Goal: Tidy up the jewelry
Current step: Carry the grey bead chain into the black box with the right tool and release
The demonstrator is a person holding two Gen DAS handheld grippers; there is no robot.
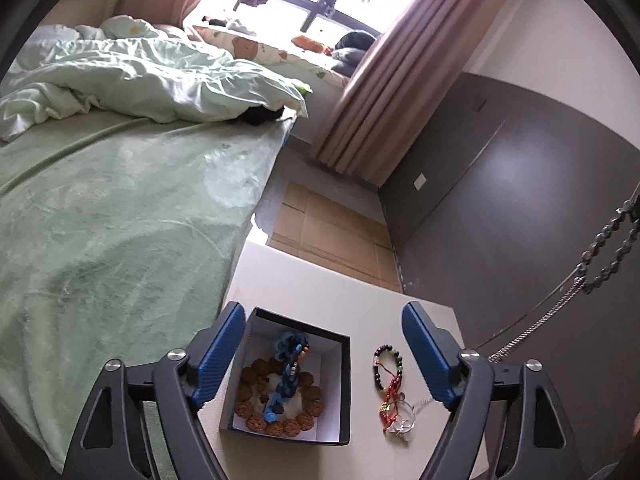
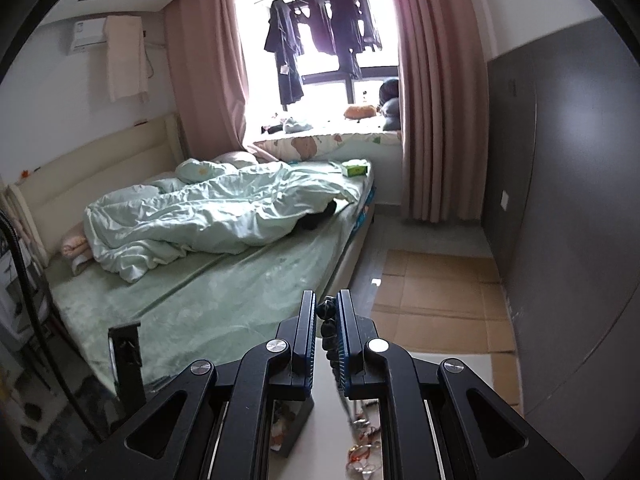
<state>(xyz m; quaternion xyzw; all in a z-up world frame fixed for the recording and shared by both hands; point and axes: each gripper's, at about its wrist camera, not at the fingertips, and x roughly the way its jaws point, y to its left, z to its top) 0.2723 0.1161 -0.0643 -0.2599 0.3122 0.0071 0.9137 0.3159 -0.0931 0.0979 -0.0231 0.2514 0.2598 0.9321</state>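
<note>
A dark open box with a white inside stands on a small white table. In it lie a brown bead bracelet and a blue braided piece. To its right on the table lie a dark bead bracelet, a red cord piece and silver rings. My left gripper is open above the box and loose jewelry. My right gripper is shut on a dark bead necklace, which hangs in the air at the right in the left wrist view with a silver chain.
A bed with a green sheet borders the table on the left. Flattened cardboard covers the floor beyond the table. A dark grey wall panel stands on the right. Pink curtains hang by the window.
</note>
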